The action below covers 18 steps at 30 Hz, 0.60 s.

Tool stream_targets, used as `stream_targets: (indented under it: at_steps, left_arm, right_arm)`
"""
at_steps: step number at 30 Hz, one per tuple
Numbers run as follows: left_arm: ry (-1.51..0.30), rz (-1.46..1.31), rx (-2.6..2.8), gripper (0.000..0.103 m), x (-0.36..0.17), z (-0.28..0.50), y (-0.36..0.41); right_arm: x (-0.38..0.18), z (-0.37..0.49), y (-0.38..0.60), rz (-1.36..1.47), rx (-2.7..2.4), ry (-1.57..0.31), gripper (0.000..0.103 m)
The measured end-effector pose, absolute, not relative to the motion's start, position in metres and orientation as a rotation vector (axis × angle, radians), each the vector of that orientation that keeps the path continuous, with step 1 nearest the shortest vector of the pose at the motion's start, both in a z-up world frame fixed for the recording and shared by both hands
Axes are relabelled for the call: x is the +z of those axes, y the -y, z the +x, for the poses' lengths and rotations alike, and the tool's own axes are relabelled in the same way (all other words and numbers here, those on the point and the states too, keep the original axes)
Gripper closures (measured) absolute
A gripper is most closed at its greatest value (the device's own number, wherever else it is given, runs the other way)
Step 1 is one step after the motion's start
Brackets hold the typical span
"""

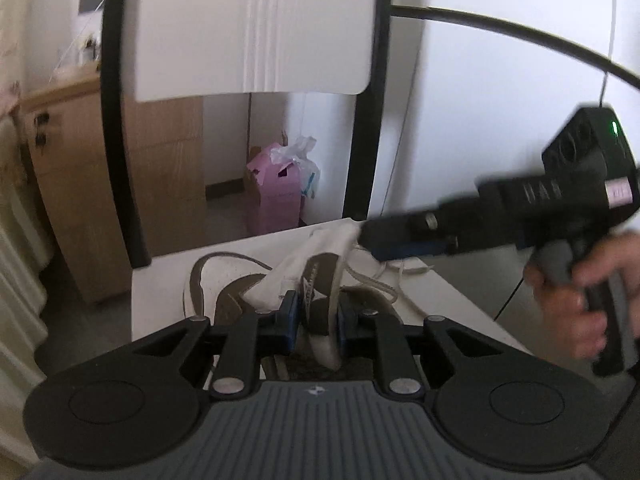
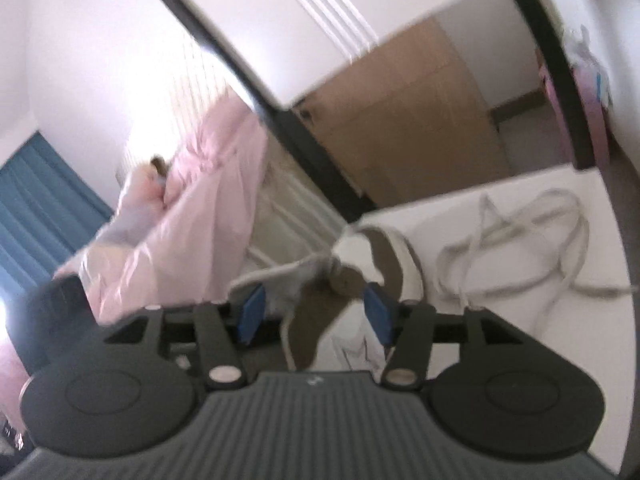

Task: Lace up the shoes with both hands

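Note:
A white and brown sneaker (image 1: 224,280) lies on a white chair seat (image 1: 160,304). My left gripper (image 1: 316,312) is shut on the shoe's upper edge by the tongue (image 1: 320,280). My right gripper (image 1: 360,236) comes in from the right, its tips at the white tongue (image 1: 320,248). In the right wrist view my right gripper (image 2: 316,312) stands open, with the shoe (image 2: 384,248) between and beyond its blue pads (image 2: 252,312). The loose grey-white lace (image 2: 520,240) lies in loops on the seat (image 2: 560,340) to the right. This view is blurred.
The chair's white backrest (image 1: 252,28) and black frame (image 1: 116,120) rise behind the shoe. A wooden cabinet (image 1: 80,200) stands at the left and a pink box (image 1: 276,192) on the floor behind. A pink cloth (image 2: 192,208) hangs at the left.

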<state>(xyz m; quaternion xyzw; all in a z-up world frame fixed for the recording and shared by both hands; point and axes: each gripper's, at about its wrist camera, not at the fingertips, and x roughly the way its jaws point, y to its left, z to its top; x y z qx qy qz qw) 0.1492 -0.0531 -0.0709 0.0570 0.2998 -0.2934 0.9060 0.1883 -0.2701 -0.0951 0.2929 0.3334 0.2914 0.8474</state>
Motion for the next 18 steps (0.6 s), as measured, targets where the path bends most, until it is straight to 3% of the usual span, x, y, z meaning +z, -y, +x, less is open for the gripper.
stream_targets:
  at_steps: [2, 6, 9, 15, 18]
  left_arm:
    - [-0.608, 0.146, -0.607, 0.076, -0.071, 0.147, 0.056]
    - [-0.601, 0.193, -0.632, 0.056, -0.071, 0.139, 0.060]
    - [-0.597, 0.220, -0.642, 0.047, -0.069, 0.132, 0.060]
    - [-0.564, 0.229, -0.642, 0.031, -0.060, 0.127, 0.057]
    - [-0.551, 0.213, -0.628, 0.031, -0.056, 0.128, 0.053]
  right_arm:
    - [-0.097, 0.190, 0.272, 0.657, 0.595, -0.696, 0.049]
    - [-0.103, 0.194, 0.274, 0.741, 0.585, -0.694, 0.061]
    - [-0.105, 0.196, 0.276, 0.798, 0.591, -0.686, 0.068]
    - [-0.103, 0.197, 0.273, 0.829, 0.599, -0.669, 0.068]
    - [-0.105, 0.197, 0.278, 0.904, 0.605, -0.646, 0.068]
